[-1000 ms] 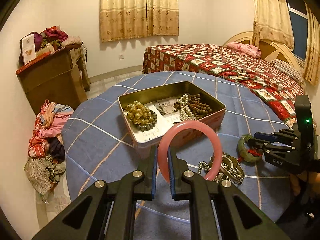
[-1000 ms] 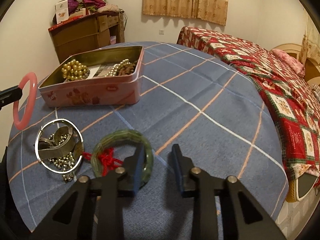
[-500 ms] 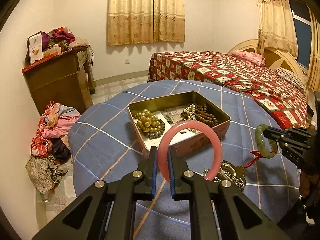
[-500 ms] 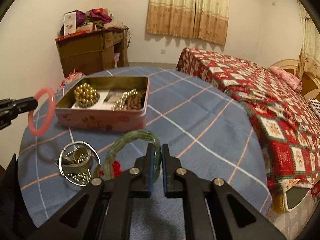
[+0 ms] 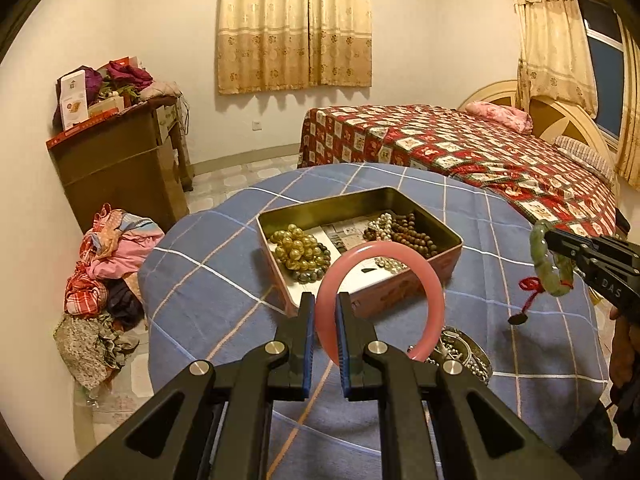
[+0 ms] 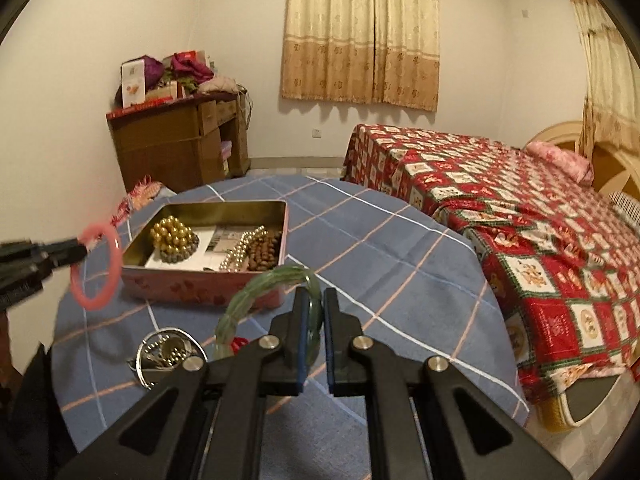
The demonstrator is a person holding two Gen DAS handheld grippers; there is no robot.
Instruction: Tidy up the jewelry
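Note:
My left gripper (image 5: 323,303) is shut on a pink bangle (image 5: 424,276), which stands upright above the blue checked tablecloth, in front of the pink tin (image 5: 404,292). The tin (image 6: 200,288) holds gold bead bracelets (image 5: 298,246), a pearl strand and brown beads (image 5: 416,232). In the air above the cloth, my right gripper (image 6: 312,300) is shut on a green jade bangle (image 6: 264,284) with a red cord. From the left wrist view that green bangle (image 5: 550,264) hangs at the right, its red cord dangling. The pink bangle (image 6: 100,268) shows at the left of the right wrist view.
A heap of silver jewelry with a thin ring (image 6: 168,356) lies on the cloth near the front edge of the round table (image 5: 224,280). A bed (image 6: 520,216) stands to the right, a wooden cabinet (image 5: 120,168) and a clothes pile (image 5: 104,272) to the left.
My right gripper closed on the green bangle and lifted it off the cloth. The left gripper still holds the pink bangle, hardly moved.

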